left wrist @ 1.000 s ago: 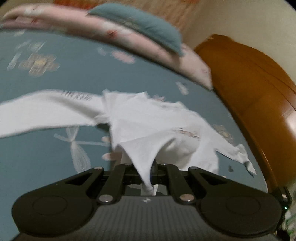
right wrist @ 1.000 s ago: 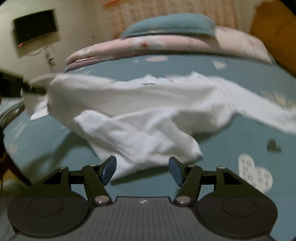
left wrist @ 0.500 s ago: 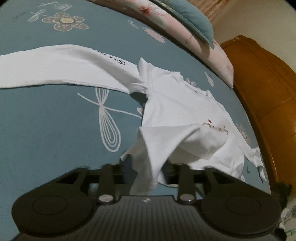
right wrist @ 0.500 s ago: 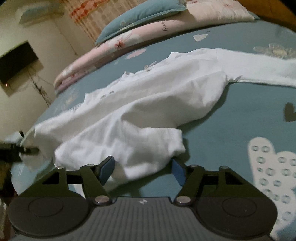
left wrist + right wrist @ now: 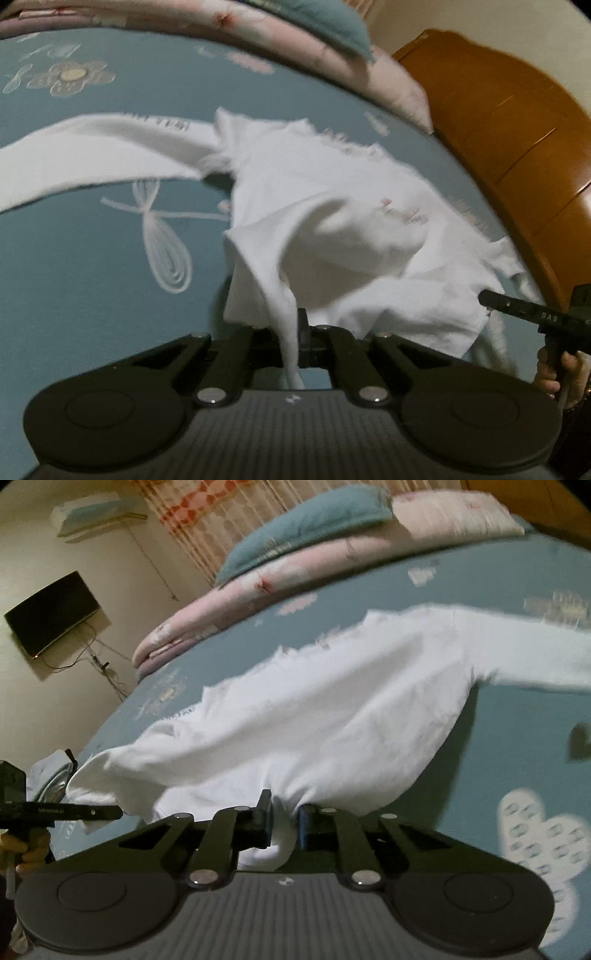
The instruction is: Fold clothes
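Left gripper (image 5: 291, 339) and right gripper (image 5: 284, 823) each clamp the hem of the white long-sleeved cotton shirt (image 5: 332, 716), lifting it off the teal patterned bed (image 5: 74, 258), apparently to spread it.

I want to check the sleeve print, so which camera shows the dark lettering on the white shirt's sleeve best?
The left wrist view. There the lettering runs along the upper edge of the white shirt's outstretched sleeve, though motion blur makes it unreadable. In the right wrist view the same sleeve stretches to the right, with no lettering discernible.
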Demonstrator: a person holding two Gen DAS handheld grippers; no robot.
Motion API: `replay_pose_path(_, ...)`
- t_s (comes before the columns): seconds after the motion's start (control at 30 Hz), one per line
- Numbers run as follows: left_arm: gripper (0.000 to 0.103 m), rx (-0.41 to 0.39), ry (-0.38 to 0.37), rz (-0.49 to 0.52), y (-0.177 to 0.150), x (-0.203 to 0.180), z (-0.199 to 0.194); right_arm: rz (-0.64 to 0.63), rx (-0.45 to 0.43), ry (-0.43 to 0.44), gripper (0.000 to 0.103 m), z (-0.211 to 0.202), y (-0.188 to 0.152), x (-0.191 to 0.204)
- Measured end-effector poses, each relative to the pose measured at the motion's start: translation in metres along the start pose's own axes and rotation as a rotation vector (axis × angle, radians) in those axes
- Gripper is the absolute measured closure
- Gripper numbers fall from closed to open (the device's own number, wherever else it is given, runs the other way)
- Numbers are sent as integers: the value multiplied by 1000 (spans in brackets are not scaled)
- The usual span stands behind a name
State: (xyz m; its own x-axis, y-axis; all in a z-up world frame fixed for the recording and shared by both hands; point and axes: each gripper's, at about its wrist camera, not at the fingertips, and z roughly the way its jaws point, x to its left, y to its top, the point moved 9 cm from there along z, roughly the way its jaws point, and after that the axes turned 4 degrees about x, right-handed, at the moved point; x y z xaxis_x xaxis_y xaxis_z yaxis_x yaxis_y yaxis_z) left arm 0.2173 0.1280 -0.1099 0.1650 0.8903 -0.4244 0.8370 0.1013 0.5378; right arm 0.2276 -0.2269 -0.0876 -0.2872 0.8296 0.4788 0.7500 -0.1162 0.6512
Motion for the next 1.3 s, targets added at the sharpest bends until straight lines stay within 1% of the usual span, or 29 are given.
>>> replay_pose_path(0.13,102,-41,-74,13,5,-24,-31,-43,-38,-23,88,-45,18,6)
replay_pose_path(0.27,101,-55,-167,-13,5,-40,-52,-90,-76,-101,88,-78,31,5)
replay_pose_path(0.3,99,-53,-182,-25,6,-41,-53,-97,-85,-129,87,-81,35,1)
replay_pose_path(0.37,98,-19,-168,-81,5,-32,-44,-91,-68,-171,83,-78,38,-7)
replay_pose_path(0.4,98,11,-160,-118,4,-26,-37,-82,-50,-194,78,-71,38,-13)
replay_pose_path(0.43,98,51,-152,-155,1,-19,-27,-72,-32,-216,70,-64,38,-18)
replay_pose_path(0.5,98,122,-106,-211,-7,-6,-5,-80,22,-298,68,-41,32,-31)
replay_pose_path(0.53,98,139,-89,-224,-10,-1,1,-73,41,-325,67,-33,29,-37)
replay_pose_path(0.57,98,148,-81,-236,-12,2,6,-65,60,-351,66,-24,25,-43)
replay_pose_path(0.63,98,162,-70,-258,-16,8,13,-61,66,-391,61,-20,21,-48)
replay_pose_path(0.67,97,160,-77,-261,-16,9,12,-79,56,-401,61,-23,21,-45)
replay_pose_path(0.7,94,156,-87,-262,-14,10,11,-98,45,-412,60,-25,21,-42)
replay_pose_path(0.73,90,155,-94,-263,-13,12,9,-137,37,-433,57,-28,21,-37)
replay_pose_path(0.77,89,155,-95,-263,-11,14,7,-178,29,-454,55,-32,22,-32)
replay_pose_path(0.8,81,154,-84,-262,-11,17,3,-218,21,-476,52,-35,23,-28)
replay_pose_path(0.83,72,152,-66,-256,-11,21,-1,-258,13,-497,47,-38,23,-23)
replay_pose_path(0.87,68,149,-47,-250,-10,25,-5,-299,9,-521,45,-41,24,-19)
replay_pose_path(0.9,64,148,-30,-245,-11,29,-10,-315,10,-525,44,-42,24,-17)
replay_pose_path(1.0,63,147,29,-226,-18,39,-29,-326,18,-526,43,-46,26,-15)
replay_pose_path(1.13,62,133,106,-126,-20,33,-52,-324,-6,-518,43,-55,26,-7)
replay_pose_path(1.23,61,90,137,-19,-15,13,-62,-353,-43,-495,43,-62,25,7)
replay_pose_path(1.3,60,67,153,106,-12,-10,-60,-415,-50,-470,43,-67,20,20)
